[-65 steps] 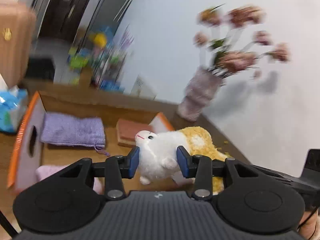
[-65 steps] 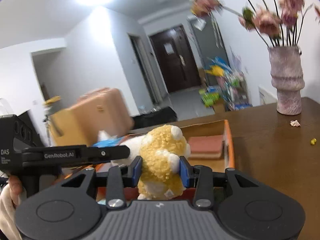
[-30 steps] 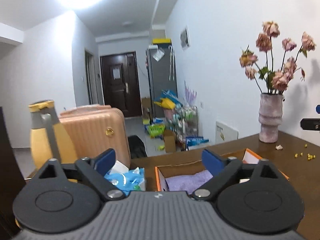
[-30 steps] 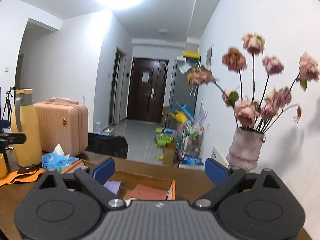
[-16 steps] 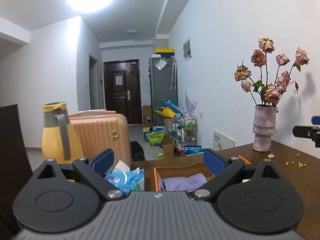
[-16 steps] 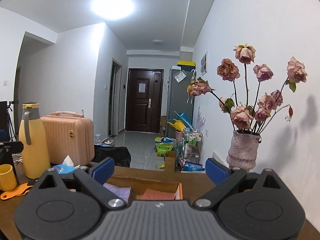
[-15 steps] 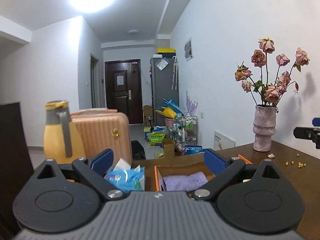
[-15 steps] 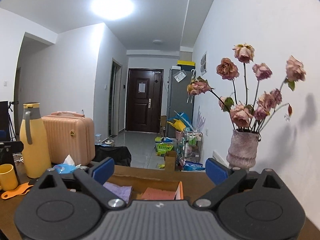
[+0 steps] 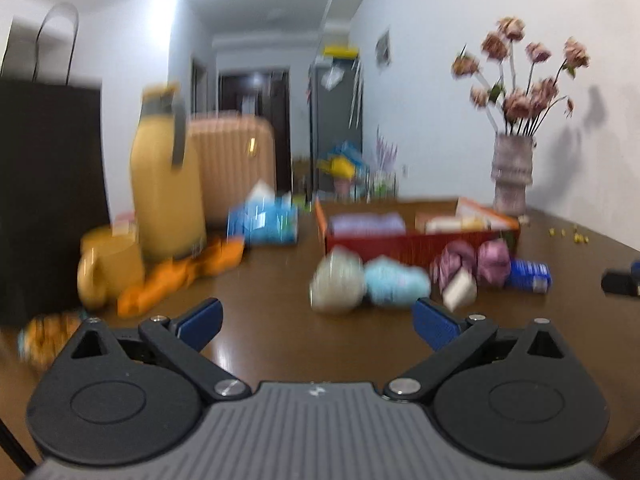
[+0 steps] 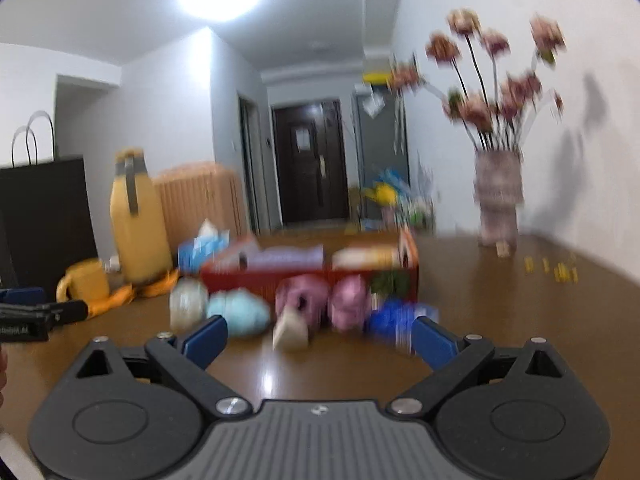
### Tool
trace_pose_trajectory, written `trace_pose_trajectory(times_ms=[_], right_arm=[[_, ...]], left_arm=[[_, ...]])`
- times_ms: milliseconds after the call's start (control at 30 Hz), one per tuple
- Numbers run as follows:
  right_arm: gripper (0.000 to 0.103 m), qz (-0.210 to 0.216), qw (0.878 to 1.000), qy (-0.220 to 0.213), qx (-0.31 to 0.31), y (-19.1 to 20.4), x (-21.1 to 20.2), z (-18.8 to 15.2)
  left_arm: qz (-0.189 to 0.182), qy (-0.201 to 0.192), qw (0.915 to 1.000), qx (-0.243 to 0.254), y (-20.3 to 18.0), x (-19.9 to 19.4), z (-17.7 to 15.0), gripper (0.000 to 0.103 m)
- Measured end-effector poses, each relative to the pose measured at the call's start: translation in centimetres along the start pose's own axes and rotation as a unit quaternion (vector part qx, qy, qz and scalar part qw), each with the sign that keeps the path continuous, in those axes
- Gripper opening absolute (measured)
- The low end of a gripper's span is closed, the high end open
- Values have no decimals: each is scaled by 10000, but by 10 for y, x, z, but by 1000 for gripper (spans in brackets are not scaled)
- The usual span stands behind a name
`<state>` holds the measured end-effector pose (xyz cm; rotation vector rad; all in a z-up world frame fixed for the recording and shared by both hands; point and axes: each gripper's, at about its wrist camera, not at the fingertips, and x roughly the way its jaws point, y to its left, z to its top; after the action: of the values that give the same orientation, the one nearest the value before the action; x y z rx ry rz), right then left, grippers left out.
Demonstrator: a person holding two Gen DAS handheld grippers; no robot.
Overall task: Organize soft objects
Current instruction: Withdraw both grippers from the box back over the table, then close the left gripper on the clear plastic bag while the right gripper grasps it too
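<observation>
Both views are motion-blurred. A red cardboard box (image 9: 420,240) stands on the brown table with a purple cloth (image 9: 366,224) inside; it also shows in the right wrist view (image 10: 312,276). In front of it lie soft balls: beige (image 9: 338,286), light blue (image 9: 396,282), and pink ones (image 9: 494,260). The right wrist view shows the same beige (image 10: 188,306), light blue (image 10: 238,312) and pink (image 10: 304,300) balls and a blue item (image 10: 394,320). My left gripper (image 9: 316,322) is open and empty, short of the balls. My right gripper (image 10: 318,338) is open and empty too.
A yellow jug (image 9: 166,176), yellow mug (image 9: 106,270), orange cloth (image 9: 176,276) and blue tissue pack (image 9: 264,220) stand at the left. A black bag (image 9: 44,184) is at the far left. A vase of dried flowers (image 9: 512,176) stands at the back right.
Both grippers have pulled back and tilted down, so the table and the soft balls in front of the box have come into view. Both stay open and empty.
</observation>
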<state>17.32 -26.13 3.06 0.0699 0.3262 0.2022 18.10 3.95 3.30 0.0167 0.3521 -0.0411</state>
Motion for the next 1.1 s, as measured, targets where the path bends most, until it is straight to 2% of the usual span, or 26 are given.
trace_pose_trajectory(times_ms=[67, 133, 333, 433, 600, 667, 733, 767, 833, 967, 1100], right_arm=[[99, 9, 9997, 252, 62, 3, -7, -17], [99, 15, 9991, 414, 47, 3, -6, -23], [96, -104, 9992, 310, 245, 0, 4, -13], [90, -97, 9986, 380, 348, -2, 15, -12], [71, -23, 9971, 700, 287, 1, 47, -7], [66, 34, 9966, 794, 236, 4, 65, -1], [64, 110, 9956, 908, 182, 7, 86, 6], [63, 166, 9954, 936, 143, 9, 97, 10], [59, 244, 9941, 1060, 24, 13, 122, 17], [54, 313, 9933, 1111, -80, 19, 163, 27], [53, 366, 9943, 996, -83, 19, 180, 37]], left_arm=[[-175, 240, 9995, -62, 3, 0, -9, 103], [-164, 260, 9995, -1, 2, 3, -11, 103], [-295, 251, 9992, -41, -1, 18, -2, 103], [-309, 357, 9989, -73, -3, 30, -2, 103], [-359, 555, 9976, -184, -5, 58, 1, 102], [-352, 517, 9980, -118, -6, 72, 8, 98], [-329, 530, 9980, -106, -6, 94, 20, 86], [-351, 545, 9978, -161, -5, 103, 25, 84], [-397, 742, 9958, -348, -1, 132, 36, 76], [-444, 1026, 9921, -573, 3, 173, 47, 76], [-442, 987, 9930, -476, 6, 189, 50, 76]])
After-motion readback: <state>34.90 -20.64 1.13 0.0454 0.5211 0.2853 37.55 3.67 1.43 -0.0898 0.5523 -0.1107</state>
